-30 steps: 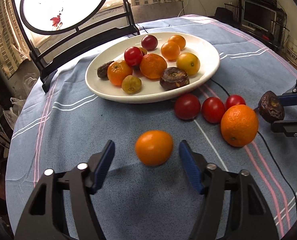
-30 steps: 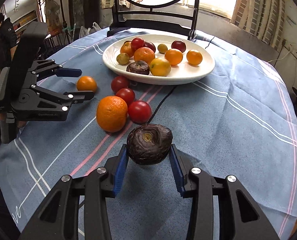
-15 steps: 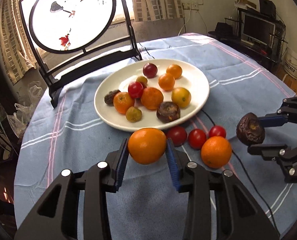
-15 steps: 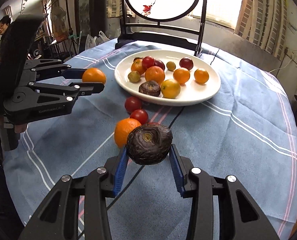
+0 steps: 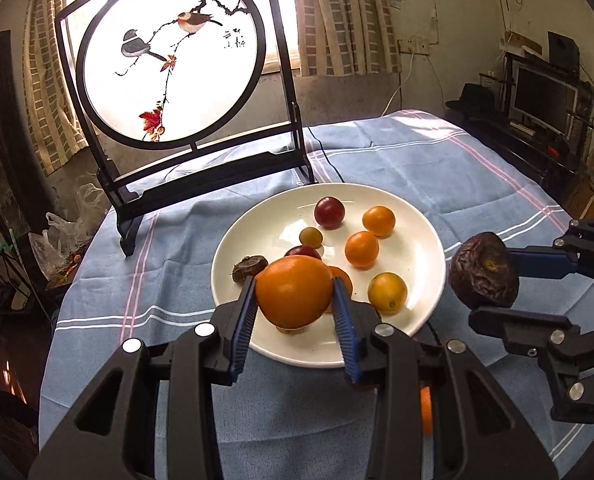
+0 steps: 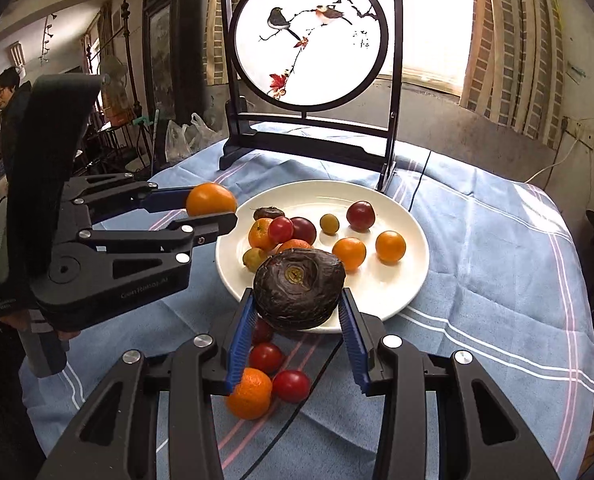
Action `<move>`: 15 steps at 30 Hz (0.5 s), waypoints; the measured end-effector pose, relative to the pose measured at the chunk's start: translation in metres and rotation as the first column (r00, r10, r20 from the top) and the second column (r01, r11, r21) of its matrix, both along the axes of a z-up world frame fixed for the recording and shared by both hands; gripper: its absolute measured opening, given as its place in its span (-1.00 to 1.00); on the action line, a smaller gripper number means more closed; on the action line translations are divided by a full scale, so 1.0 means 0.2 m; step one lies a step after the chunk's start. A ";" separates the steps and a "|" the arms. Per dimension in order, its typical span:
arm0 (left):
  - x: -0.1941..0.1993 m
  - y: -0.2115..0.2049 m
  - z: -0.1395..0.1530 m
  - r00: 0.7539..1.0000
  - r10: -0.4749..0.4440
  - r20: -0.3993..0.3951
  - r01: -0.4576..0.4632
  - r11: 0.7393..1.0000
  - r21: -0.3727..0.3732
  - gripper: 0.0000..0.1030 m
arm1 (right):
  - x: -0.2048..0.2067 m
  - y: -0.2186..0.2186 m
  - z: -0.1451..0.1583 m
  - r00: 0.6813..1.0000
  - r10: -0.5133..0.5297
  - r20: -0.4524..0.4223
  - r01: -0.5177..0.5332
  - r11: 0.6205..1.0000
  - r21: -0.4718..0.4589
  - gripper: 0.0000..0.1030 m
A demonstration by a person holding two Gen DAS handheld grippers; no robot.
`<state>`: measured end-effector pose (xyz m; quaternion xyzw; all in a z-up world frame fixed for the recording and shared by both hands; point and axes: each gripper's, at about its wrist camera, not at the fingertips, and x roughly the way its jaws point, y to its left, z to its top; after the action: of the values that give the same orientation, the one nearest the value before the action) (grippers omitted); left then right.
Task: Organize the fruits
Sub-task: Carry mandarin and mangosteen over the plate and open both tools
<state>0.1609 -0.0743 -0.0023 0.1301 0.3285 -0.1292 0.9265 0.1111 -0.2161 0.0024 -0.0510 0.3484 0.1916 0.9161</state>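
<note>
Left wrist view: left tool pinching an orange; right tool pinching a dark wrinkled fruit, both above the plate.

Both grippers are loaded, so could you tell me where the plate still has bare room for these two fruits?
The white plate is bare along its right rim, past the orange fruit, and on its far side beyond the dark red fruit. Its left half is crowded around the red tomato.

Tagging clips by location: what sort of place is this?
Probably a lived-in home room: a cloth-covered table bearing a fruit plate, a curtained window, a monitor on a shelf.
</note>
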 end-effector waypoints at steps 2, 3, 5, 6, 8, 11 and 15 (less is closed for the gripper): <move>0.04 -0.01 -0.01 1.000 0.001 -0.006 -0.001 1.000 -0.001 -0.29 | 0.05 0.00 -0.02 1.000 -0.005 -0.010 0.005 1.000 0.008 -0.19; 0.07 -0.01 -0.02 1.000 0.004 -0.007 -0.004 1.000 0.001 -0.29 | 0.07 0.00 -0.03 1.000 -0.007 -0.017 0.008 1.000 0.012 -0.19; 0.11 -0.01 -0.03 1.000 0.012 -0.012 -0.012 1.000 0.004 -0.29 | 0.12 0.00 -0.05 0.999 -0.016 -0.031 0.016 1.000 0.016 -0.19; 0.13 -0.01 -0.04 1.000 0.018 -0.015 -0.018 1.000 0.004 -0.29 | 0.14 0.00 -0.06 0.999 -0.019 -0.035 0.019 1.000 0.013 -0.19; 0.18 -0.01 -0.05 0.999 0.026 -0.021 -0.026 1.000 0.002 -0.29 | 0.17 0.00 -0.08 0.999 -0.024 -0.042 0.024 1.000 0.013 -0.19; 0.23 -0.01 -0.07 0.999 0.035 -0.025 -0.035 0.999 0.007 -0.29 | 0.22 0.00 -0.09 0.999 -0.028 -0.046 0.029 0.999 0.014 -0.19; 0.29 0.00 -0.10 0.998 0.049 -0.036 -0.049 0.999 0.016 -0.29 | 0.26 0.01 -0.10 0.998 -0.034 -0.048 0.035 0.999 0.014 -0.19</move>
<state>0.2192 -0.0749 -0.0230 0.1268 0.3494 -0.1064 0.9222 0.1639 -0.2148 -0.0173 -0.0335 0.3695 0.1796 0.9111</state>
